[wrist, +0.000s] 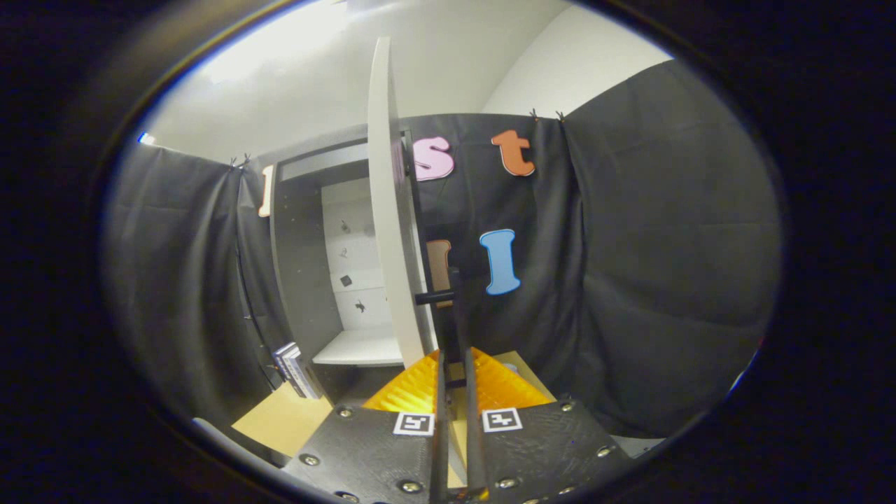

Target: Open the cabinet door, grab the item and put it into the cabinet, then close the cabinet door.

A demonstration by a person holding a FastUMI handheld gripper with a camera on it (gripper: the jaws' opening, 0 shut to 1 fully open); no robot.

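Lying at left on the table (280, 420) beside the open cabinet (301, 280): small item (295, 369), ungrasped. Door (388, 231) swung wide, edge-on. Gripper (453, 374) nearly closed around the door handle (435, 297)'s bar, firm grip uncertain. Risk: slipping off, door swinging back.

The gripper (453, 364), its fingers nearly together, sits just below the dark handle (435, 297) of the open white cabinet door (390, 231), with the grey cabinet's white shelf (357, 348) to the left beyond.
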